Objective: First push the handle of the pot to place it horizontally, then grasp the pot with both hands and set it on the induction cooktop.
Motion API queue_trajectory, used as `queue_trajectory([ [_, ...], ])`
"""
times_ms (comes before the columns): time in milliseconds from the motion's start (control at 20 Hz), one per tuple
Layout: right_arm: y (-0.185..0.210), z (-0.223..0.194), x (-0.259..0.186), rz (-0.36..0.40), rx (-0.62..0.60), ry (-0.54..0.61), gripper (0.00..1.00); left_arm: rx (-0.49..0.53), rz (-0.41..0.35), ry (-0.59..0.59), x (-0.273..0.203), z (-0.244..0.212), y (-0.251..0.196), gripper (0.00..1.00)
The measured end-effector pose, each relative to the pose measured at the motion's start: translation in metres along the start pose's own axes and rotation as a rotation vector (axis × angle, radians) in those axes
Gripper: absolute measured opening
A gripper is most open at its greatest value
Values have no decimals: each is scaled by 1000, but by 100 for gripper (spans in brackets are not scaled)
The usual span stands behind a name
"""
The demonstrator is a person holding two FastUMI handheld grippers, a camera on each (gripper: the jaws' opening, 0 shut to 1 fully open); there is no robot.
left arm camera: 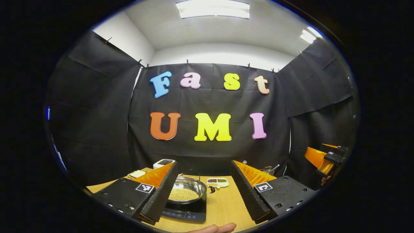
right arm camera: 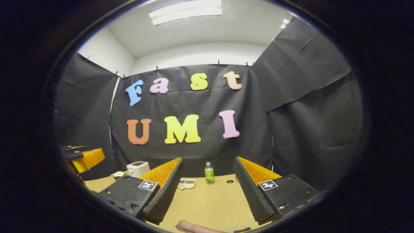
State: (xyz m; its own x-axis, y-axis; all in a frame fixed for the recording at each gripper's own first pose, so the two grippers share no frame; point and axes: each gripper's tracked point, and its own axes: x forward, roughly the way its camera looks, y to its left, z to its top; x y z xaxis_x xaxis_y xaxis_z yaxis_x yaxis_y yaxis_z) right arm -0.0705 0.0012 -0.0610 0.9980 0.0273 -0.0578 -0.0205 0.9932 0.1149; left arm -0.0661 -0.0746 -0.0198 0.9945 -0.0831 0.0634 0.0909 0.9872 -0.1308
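A steel pot (left arm camera: 190, 189) holding pale beans sits on the black induction cooktop (left arm camera: 186, 212) on the wooden table. A thin wire handle (left arm camera: 191, 171) arcs behind its rim, and a small dark side handle (left arm camera: 212, 189) sticks out to the right. My left gripper (left arm camera: 204, 164) is open, nearer than the pot and holding nothing; its left finger hides the pot's left side. My right gripper (right arm camera: 208, 159) is also open and holds nothing, above bare table to the right. Each gripper shows at the edge of the other's view: the right gripper (left arm camera: 326, 158) and the left gripper (right arm camera: 84, 158).
A small divided dish (left arm camera: 217, 182) of beans lies behind the pot. A white appliance (left arm camera: 163, 162) stands at the back left, a glass with a spoon (left arm camera: 268, 169) at the back right, and a green bottle (right arm camera: 209, 174) at the back. A person's finger (left arm camera: 216, 228) shows at the bottom edge.
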Motion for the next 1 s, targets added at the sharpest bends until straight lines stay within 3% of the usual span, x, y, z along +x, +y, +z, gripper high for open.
queue_trajectory([
  [1000,-8,-14,4,29,35,2,96,-2,17,9,5,-8,3,96],
])
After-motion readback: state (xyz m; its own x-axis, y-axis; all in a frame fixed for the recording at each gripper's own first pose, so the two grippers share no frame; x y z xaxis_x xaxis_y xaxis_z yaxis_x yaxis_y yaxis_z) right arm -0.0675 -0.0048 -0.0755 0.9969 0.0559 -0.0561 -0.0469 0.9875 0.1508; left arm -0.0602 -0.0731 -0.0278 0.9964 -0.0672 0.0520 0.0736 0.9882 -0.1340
